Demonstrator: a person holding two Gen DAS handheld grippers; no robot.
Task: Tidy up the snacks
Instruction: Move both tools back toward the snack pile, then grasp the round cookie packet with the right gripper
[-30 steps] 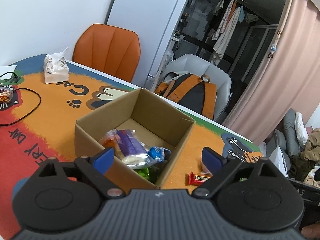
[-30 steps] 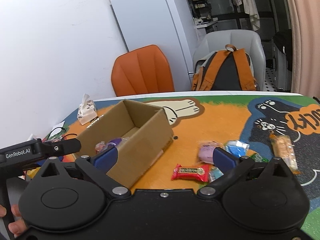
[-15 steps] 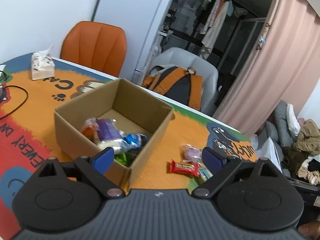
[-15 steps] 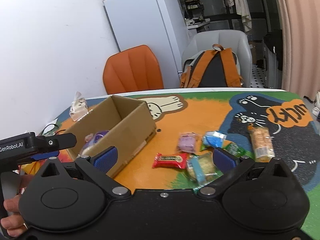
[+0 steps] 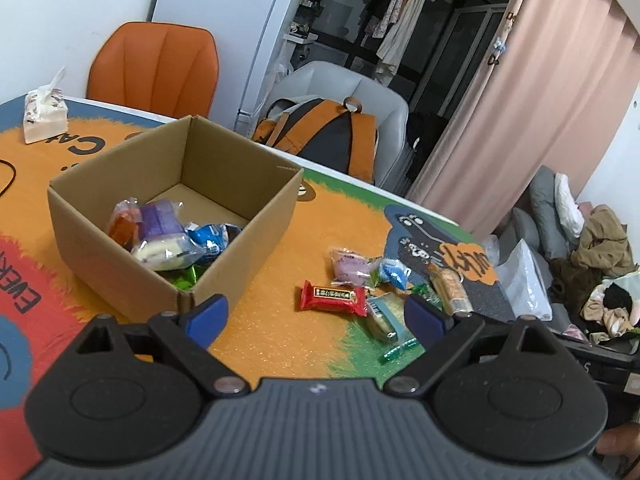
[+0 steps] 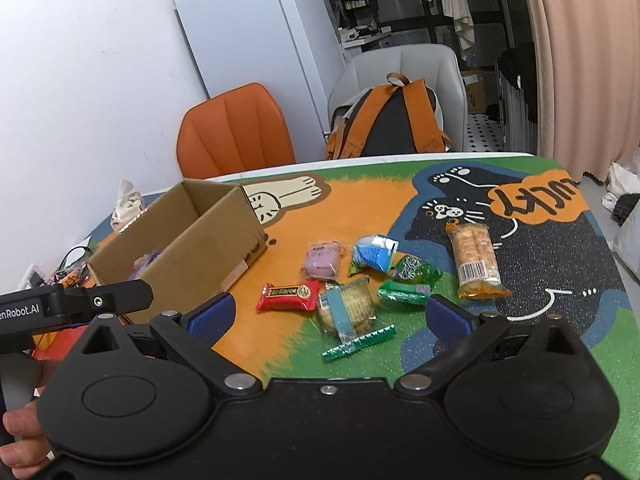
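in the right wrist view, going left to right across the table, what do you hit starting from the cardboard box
cardboard box → red candy bar → pink wrapped snack → blue packet → long cracker pack. The cookie pack and the green packets overlap the middle ones, so they are left out.

We see a brown cardboard box point(image 5: 256, 236) that looks dull and papery, shiny plastic snack wrappers point(image 6: 290, 296) near it on a soft, fuzzy-looking mat point(image 5: 280, 336), and smooth leather-like chairs point(image 6: 236, 130) far back.
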